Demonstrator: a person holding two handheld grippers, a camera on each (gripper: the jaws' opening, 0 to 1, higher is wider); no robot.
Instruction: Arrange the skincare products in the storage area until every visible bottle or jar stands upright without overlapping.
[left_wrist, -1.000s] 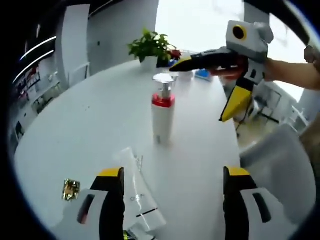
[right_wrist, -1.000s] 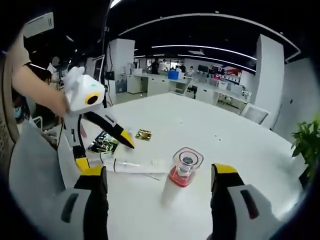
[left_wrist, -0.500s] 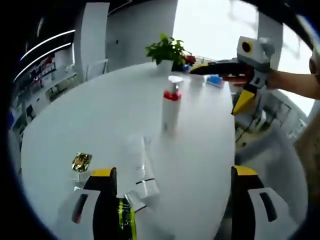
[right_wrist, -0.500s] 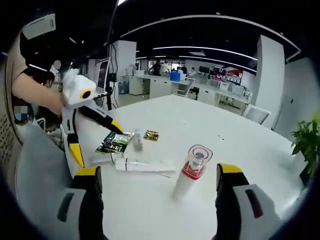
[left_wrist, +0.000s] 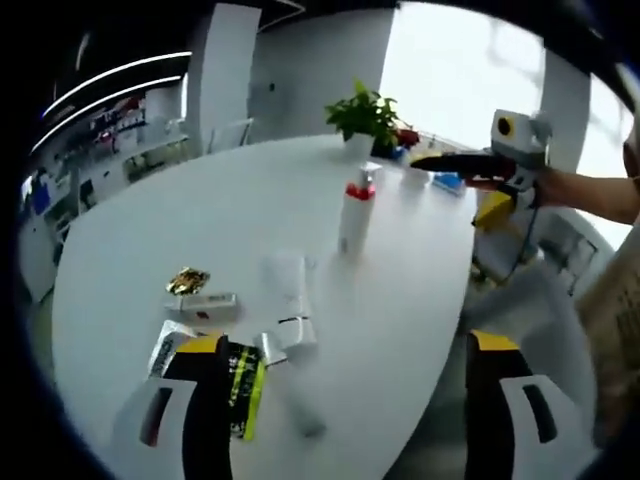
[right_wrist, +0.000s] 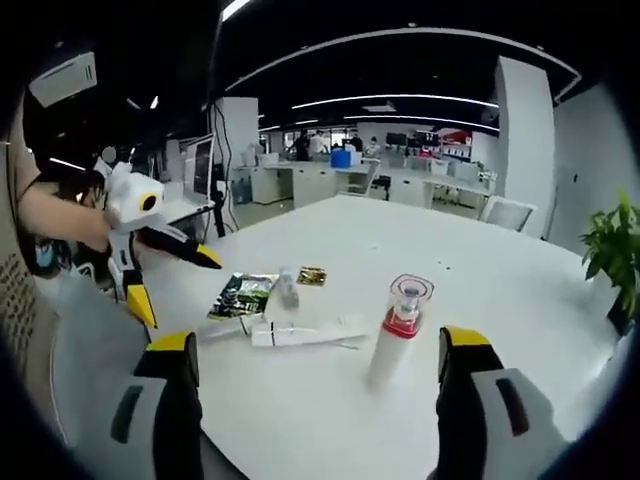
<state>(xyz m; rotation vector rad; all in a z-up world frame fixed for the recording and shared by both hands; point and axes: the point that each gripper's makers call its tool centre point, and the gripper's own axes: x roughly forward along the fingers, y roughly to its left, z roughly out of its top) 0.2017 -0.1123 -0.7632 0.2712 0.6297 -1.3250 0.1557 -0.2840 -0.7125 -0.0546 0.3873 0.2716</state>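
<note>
Pump bottle (left_wrist: 356, 212) stands upright well ahead of the wide, empty left gripper (left_wrist: 345, 405), which has pulled back; a tube (left_wrist: 293, 305) lies flat nearer.

From the wide, empty right gripper (right_wrist: 312, 410), the bottle (right_wrist: 398, 330) likewise sits farther off; the tube (right_wrist: 300, 336) remains to be stood up.

No legible text or labels.
</note>
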